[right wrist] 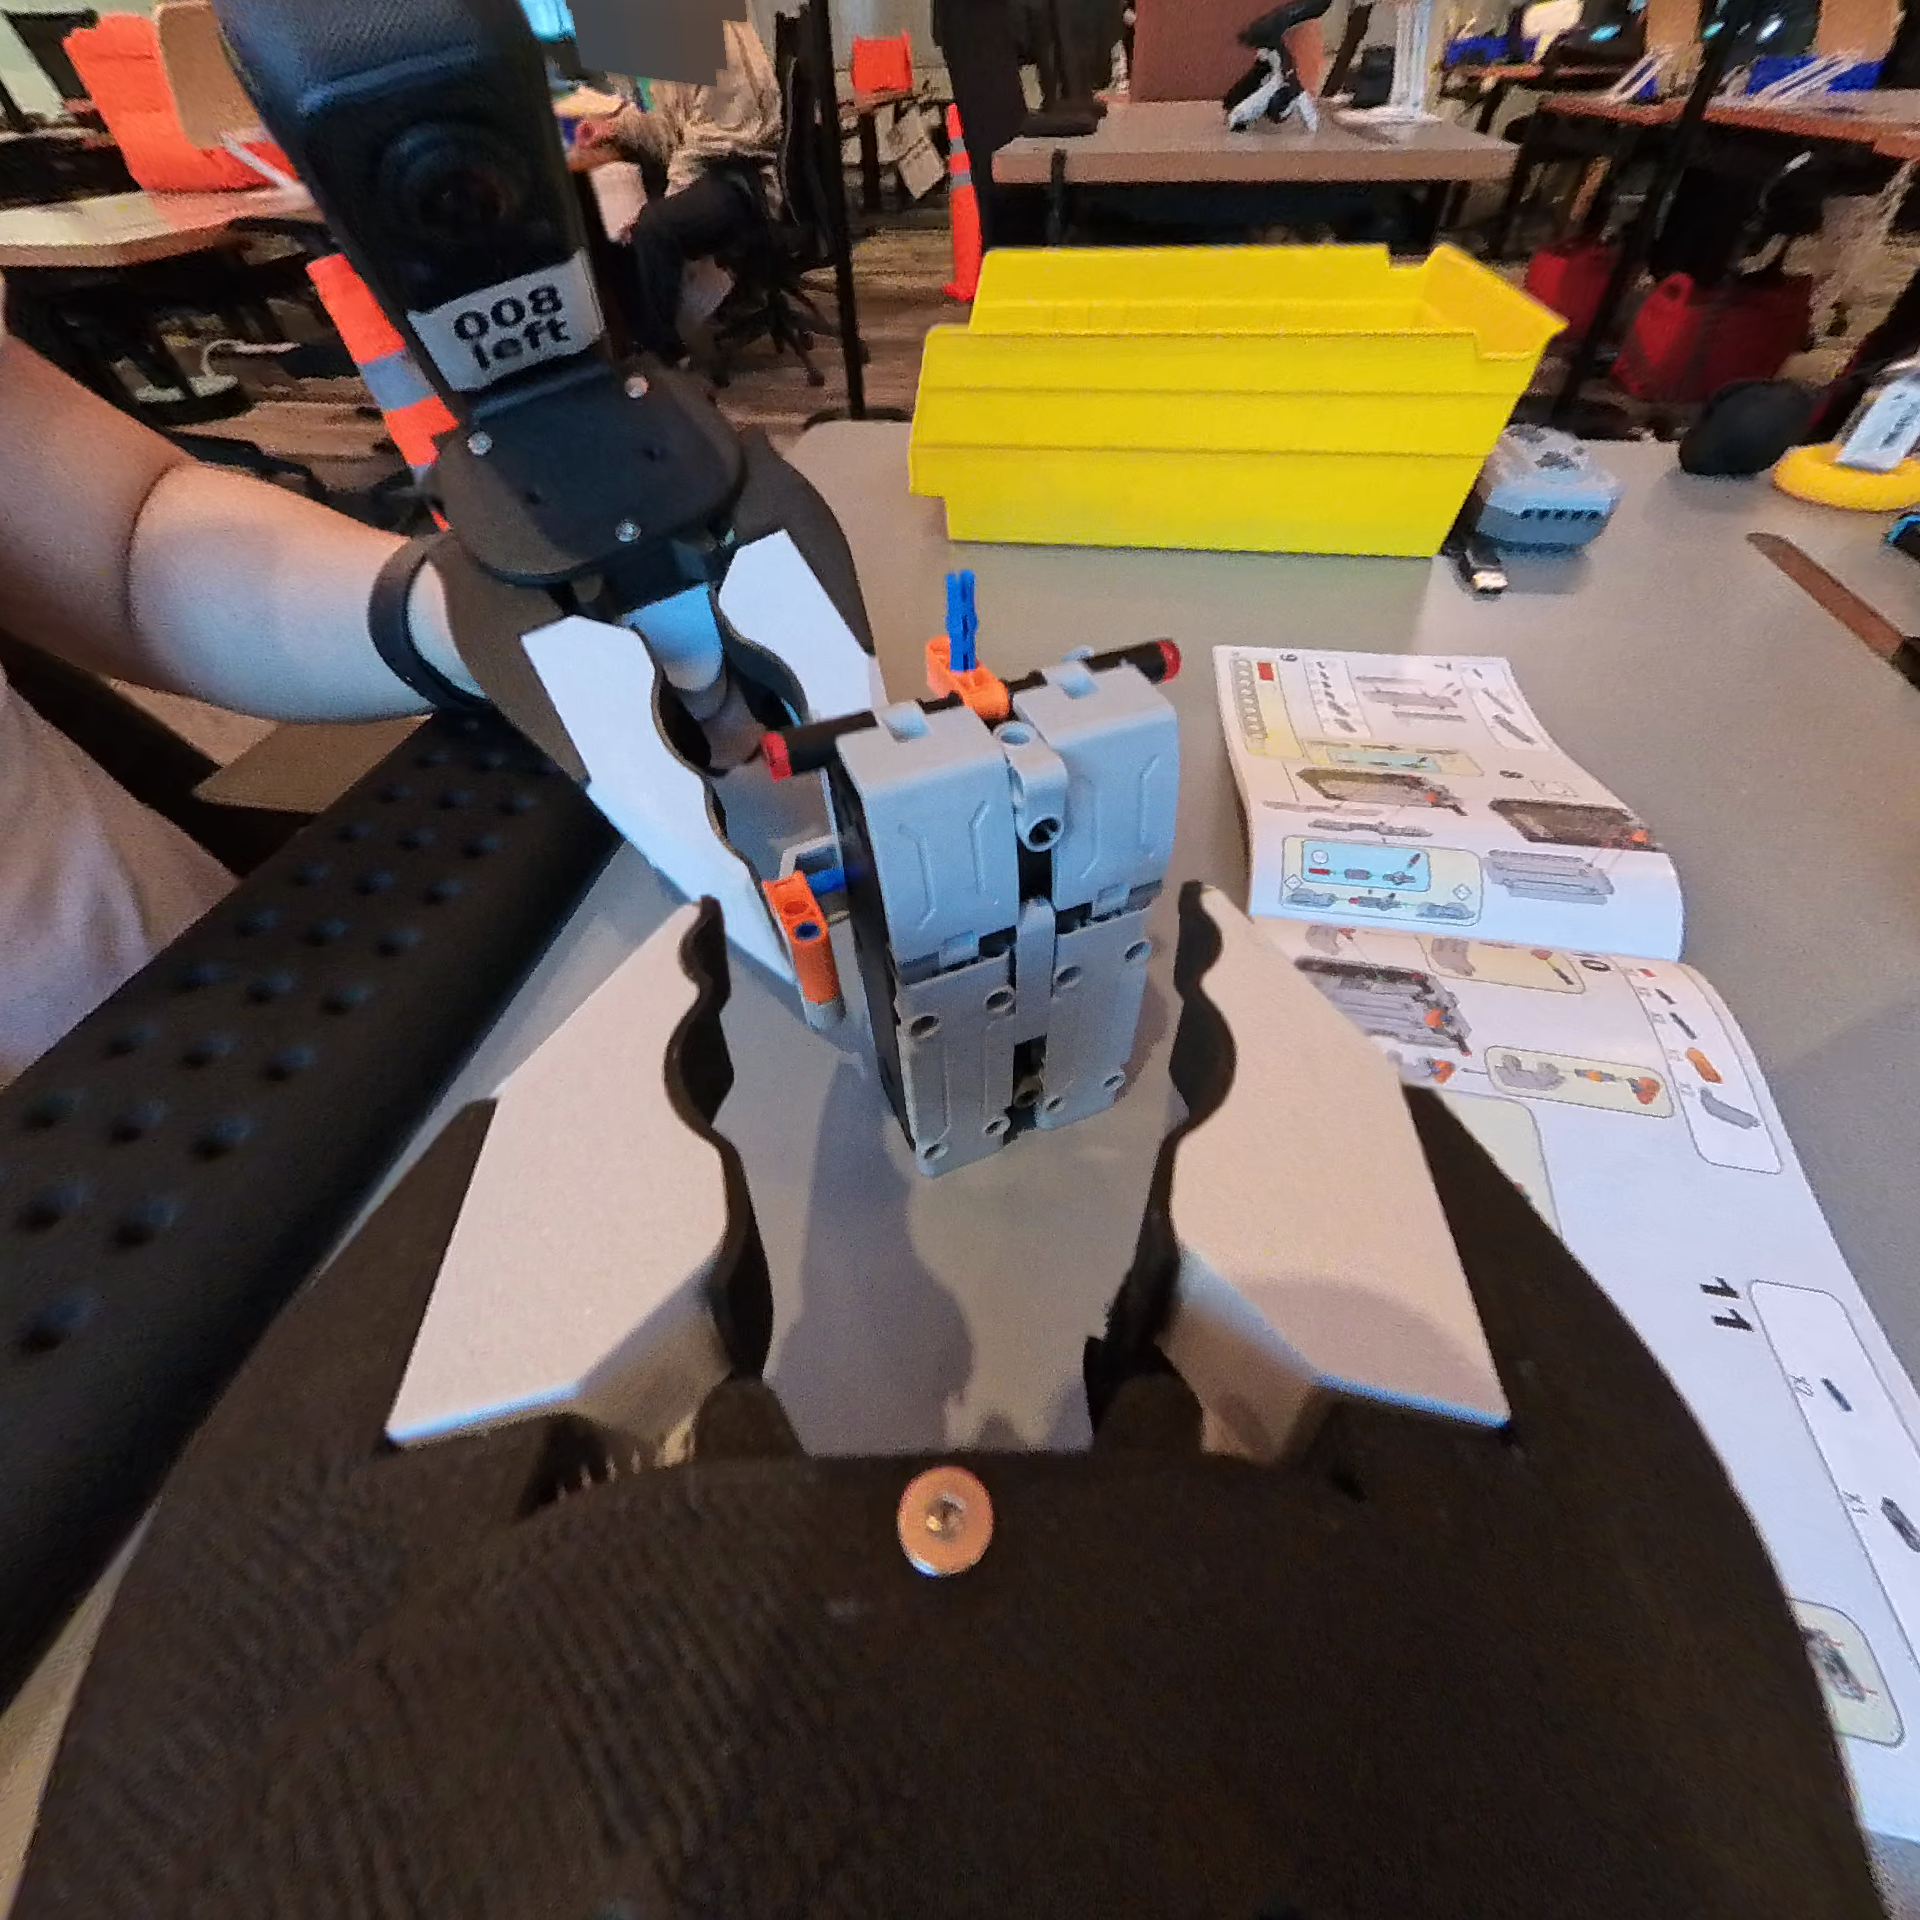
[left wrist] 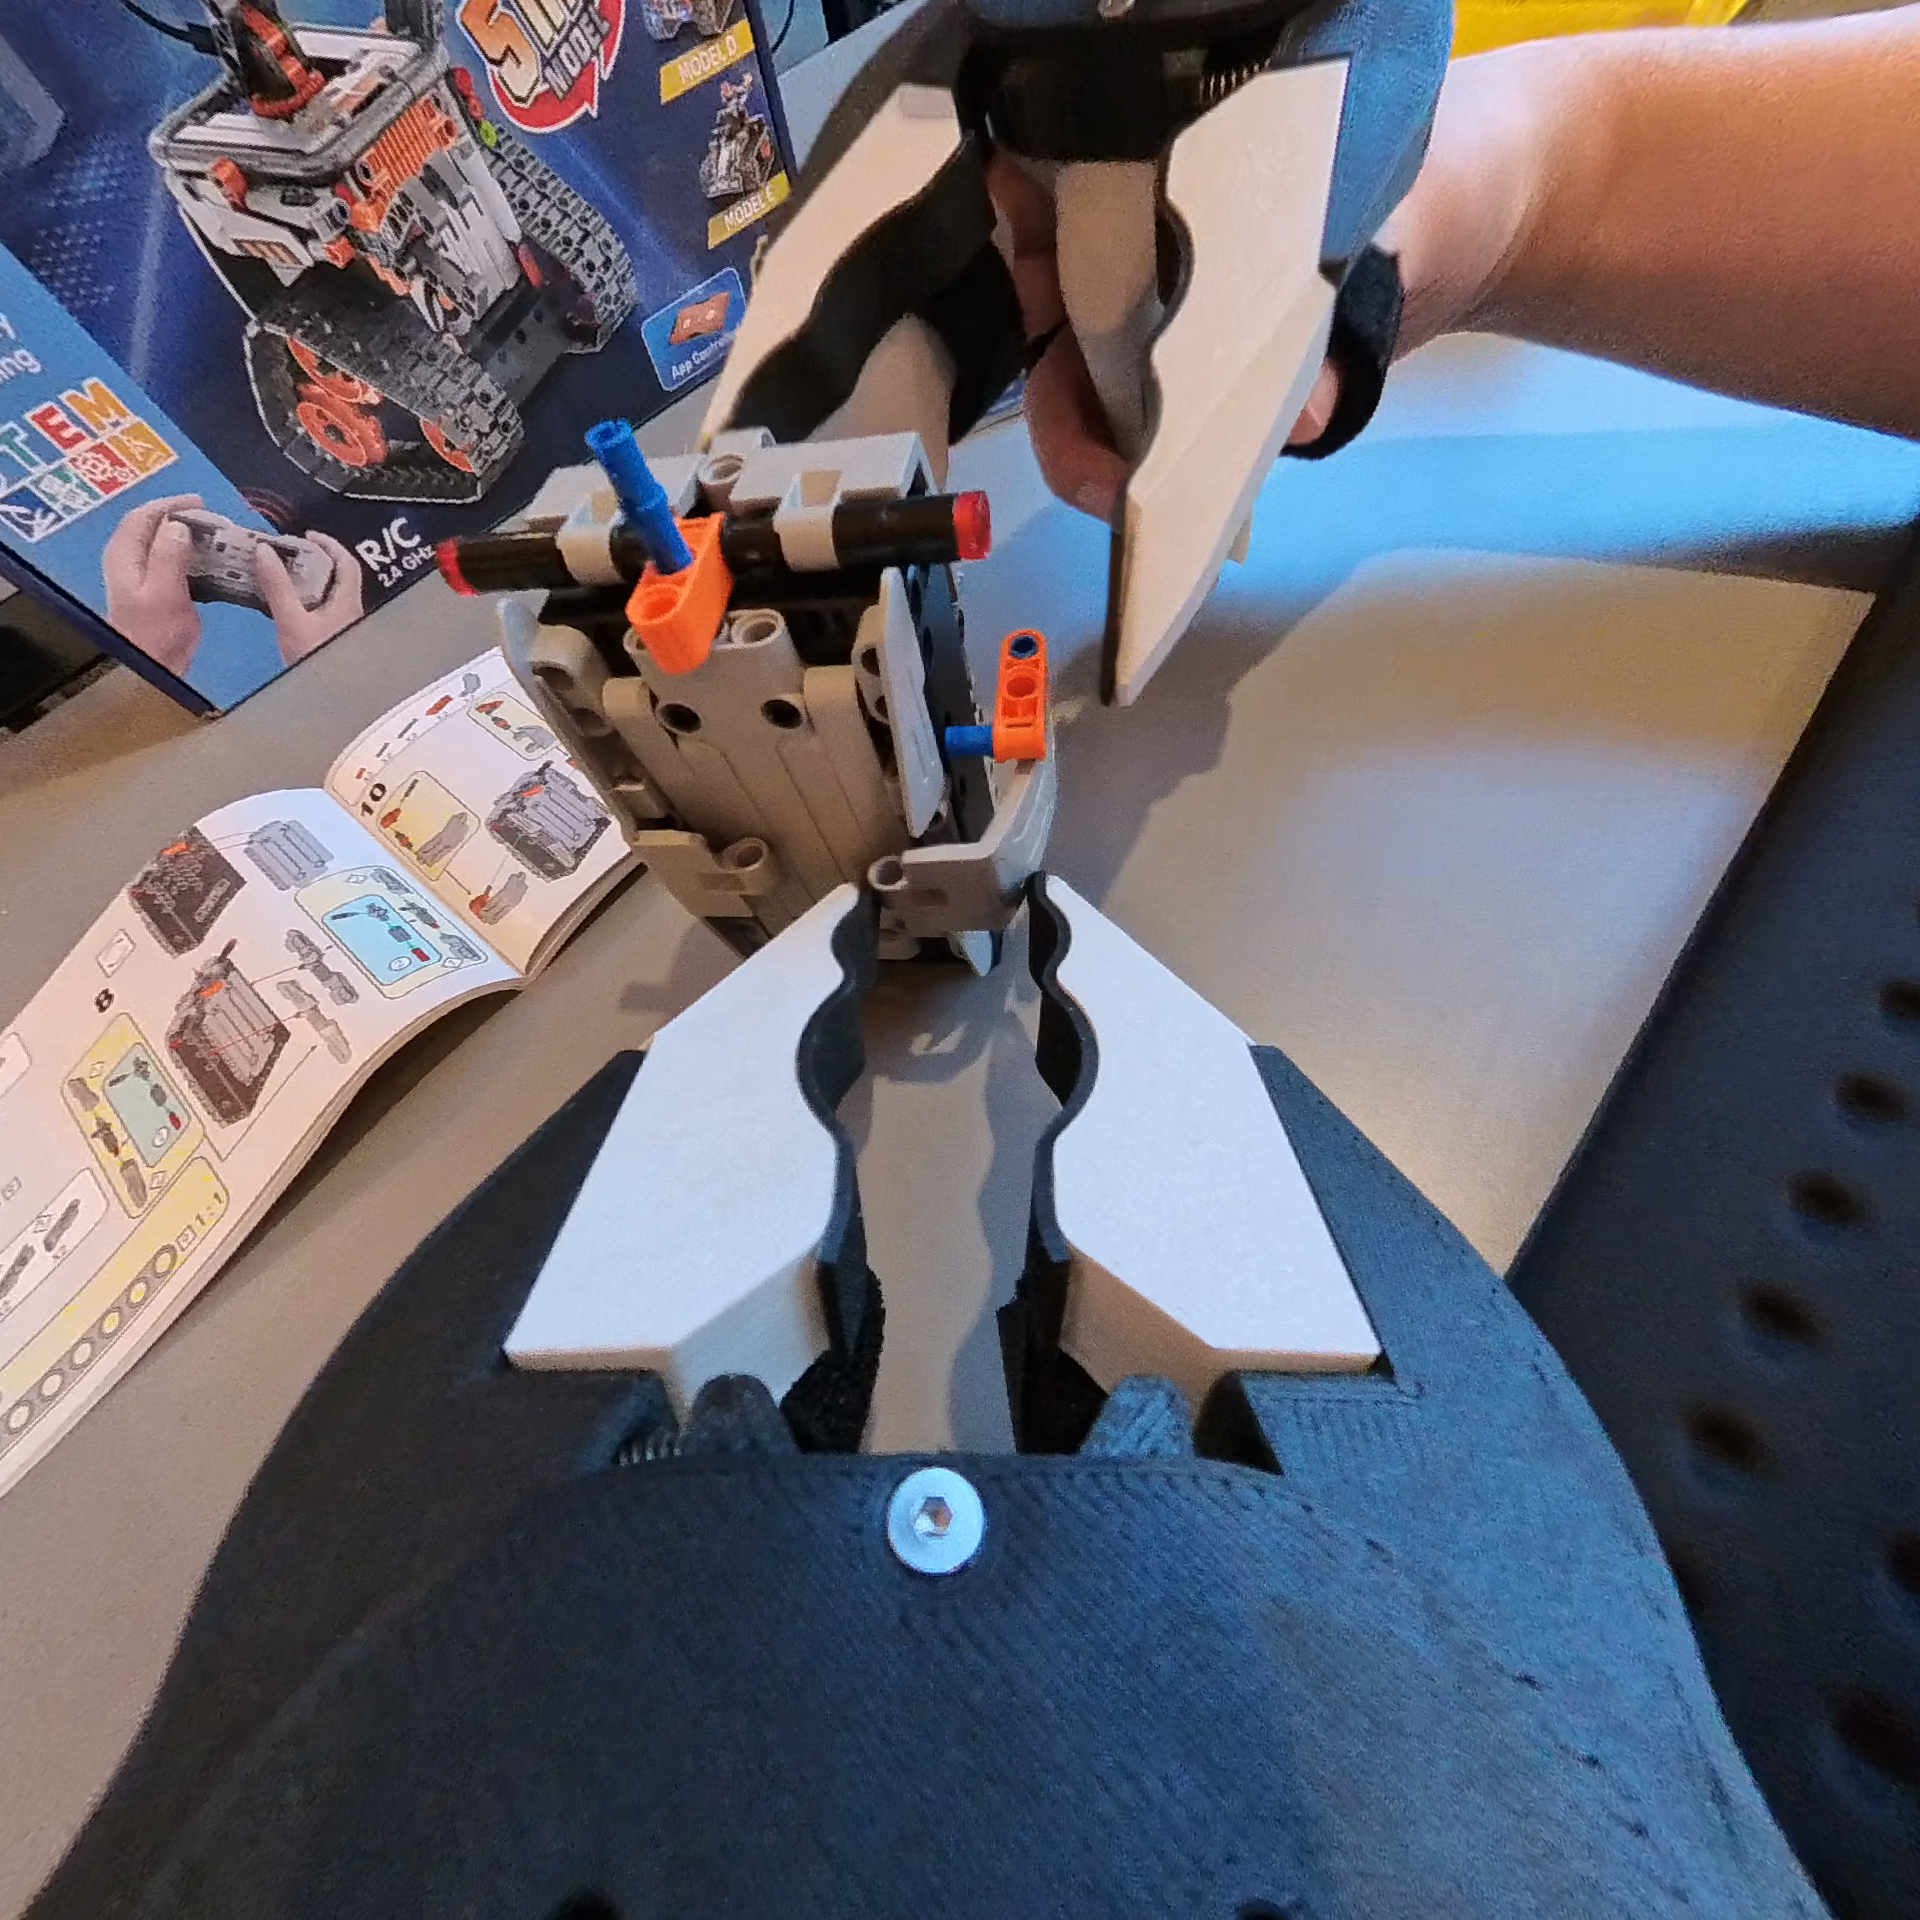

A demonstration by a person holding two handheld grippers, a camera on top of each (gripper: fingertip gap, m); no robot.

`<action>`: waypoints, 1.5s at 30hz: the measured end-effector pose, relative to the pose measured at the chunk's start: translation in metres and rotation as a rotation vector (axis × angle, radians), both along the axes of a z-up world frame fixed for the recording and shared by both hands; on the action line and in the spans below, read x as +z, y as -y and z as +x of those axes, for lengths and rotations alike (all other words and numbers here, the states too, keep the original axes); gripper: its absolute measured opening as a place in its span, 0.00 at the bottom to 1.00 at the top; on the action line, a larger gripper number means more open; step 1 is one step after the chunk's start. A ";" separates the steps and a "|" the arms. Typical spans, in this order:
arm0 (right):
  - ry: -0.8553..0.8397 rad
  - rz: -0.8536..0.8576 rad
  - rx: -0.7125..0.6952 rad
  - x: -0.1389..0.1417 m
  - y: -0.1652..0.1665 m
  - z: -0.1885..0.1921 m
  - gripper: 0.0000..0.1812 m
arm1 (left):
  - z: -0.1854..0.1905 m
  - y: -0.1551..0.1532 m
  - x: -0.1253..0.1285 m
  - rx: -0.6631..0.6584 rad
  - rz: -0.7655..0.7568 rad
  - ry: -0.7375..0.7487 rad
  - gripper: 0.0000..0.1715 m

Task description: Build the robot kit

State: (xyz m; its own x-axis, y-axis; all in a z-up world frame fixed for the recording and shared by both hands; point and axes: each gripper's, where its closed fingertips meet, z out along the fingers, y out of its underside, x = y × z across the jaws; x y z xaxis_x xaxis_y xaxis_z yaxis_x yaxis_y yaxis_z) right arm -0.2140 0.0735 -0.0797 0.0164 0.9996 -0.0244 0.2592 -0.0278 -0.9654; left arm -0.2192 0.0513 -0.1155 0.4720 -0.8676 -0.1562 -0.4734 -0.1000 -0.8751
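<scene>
Left wrist view: looks along own gripper (left wrist: 940, 914), close on brick model (left wrist: 769, 717), toward toy box (left wrist: 343, 281).
Right wrist view: opposite side, close, facing yellow bin (right wrist: 1216, 416).
Shared: model, instruction booklet (right wrist: 1455, 831), bench (left wrist: 1403, 831).

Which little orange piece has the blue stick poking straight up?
Find the grey brick model standing on the table beside the open booklet. A black rod crosses its top. The orange connector sits there, holding an upright blue pin, unlike the lower side one.
</scene>
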 end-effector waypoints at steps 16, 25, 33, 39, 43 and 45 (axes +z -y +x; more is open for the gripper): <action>0.033 -0.014 0.117 -0.017 0.004 -0.022 0.50 | 0.002 0.001 -0.005 -0.014 0.018 -0.037 0.16; 0.050 -0.033 0.038 -0.017 0.011 -0.016 0.49 | 0.003 0.009 0.000 -0.037 0.012 0.000 0.16; 0.059 -0.039 0.011 -0.018 0.016 -0.016 0.50 | 0.003 0.014 -0.001 -0.063 0.025 -0.011 0.15; 0.024 -0.077 0.010 -0.016 0.021 -0.011 0.48 | 0.005 0.019 0.003 -0.089 0.045 0.001 0.16; 0.018 -0.061 0.008 -0.016 0.024 -0.010 0.48 | 0.007 0.021 0.002 -0.101 0.057 -0.010 0.15; 0.017 -0.054 0.010 -0.017 0.025 -0.009 0.48 | 0.007 0.022 0.001 -0.108 0.052 -0.012 0.15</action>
State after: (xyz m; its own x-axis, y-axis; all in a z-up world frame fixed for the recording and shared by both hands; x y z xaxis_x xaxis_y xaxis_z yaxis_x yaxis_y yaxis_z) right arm -0.2228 0.0488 -0.0966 0.0075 0.9969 -0.0783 0.2758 -0.0773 -0.9581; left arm -0.2119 0.0289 -0.1144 0.3745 -0.9037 -0.2075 -0.4893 -0.0026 -0.8721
